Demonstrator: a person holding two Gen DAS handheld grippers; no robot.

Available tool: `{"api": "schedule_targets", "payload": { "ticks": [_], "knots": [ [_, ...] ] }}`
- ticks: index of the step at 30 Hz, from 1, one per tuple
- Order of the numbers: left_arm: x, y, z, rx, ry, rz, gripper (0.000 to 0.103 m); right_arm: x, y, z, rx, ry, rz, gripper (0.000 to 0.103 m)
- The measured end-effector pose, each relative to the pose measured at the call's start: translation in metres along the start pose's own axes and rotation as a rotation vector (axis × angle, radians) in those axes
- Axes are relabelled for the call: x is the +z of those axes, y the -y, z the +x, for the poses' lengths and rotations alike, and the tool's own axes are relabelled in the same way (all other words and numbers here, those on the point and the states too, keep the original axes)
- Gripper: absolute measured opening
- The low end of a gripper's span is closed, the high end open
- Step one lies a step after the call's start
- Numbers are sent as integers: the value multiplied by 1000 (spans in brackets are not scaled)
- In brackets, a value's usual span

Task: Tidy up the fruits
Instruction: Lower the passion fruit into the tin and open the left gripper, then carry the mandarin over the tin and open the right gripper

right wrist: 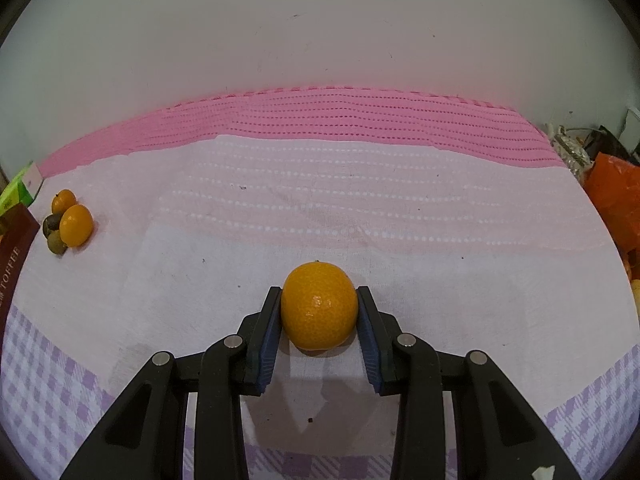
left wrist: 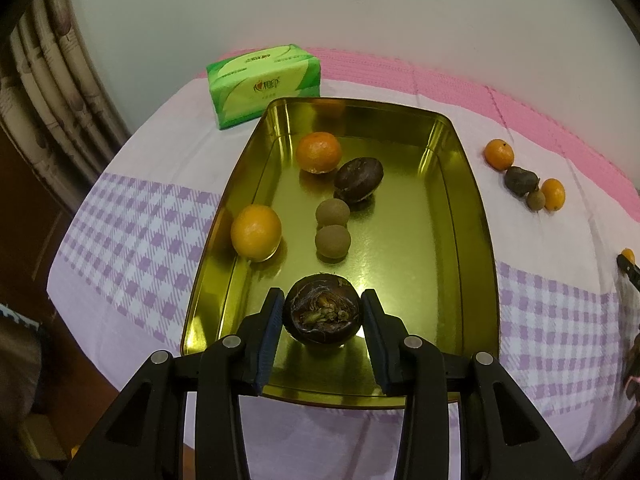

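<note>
Two grippers are each clamping one fruit: the left gripper is squeezing a dark fruit over the near tray, the right gripper an orange on the cloth. Round fruits may be slipping out and rolling away.

The left gripper points steeply down, its fingers clamped on a dark fruit. The right gripper likewise grips an orange.
</note>
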State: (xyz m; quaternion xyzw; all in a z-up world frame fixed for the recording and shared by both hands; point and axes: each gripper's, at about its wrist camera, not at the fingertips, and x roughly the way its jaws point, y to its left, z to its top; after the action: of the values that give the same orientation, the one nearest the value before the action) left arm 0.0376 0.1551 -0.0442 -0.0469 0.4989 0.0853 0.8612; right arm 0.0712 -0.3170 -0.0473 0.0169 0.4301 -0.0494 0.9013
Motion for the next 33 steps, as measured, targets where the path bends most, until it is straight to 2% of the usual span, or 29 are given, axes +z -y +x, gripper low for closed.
{"api": "schedule_targets", "payload": {
  "ticks": [7,19,26,33],
  "knots": [
    [1,1,2,8,-4,7,41,-7,-3,-7,32,-4,20,33],
    [2,4,-8,41,27,38,41,-15,-31,-33,155,-16,52,33],
    [3,5,-12,46,39,36,42,-15,-59,-58,226,-3,39,33],
    [4,1,-17,49,47,19,42,-2,-102,-87,307,38,-30,33]
  ]
}}
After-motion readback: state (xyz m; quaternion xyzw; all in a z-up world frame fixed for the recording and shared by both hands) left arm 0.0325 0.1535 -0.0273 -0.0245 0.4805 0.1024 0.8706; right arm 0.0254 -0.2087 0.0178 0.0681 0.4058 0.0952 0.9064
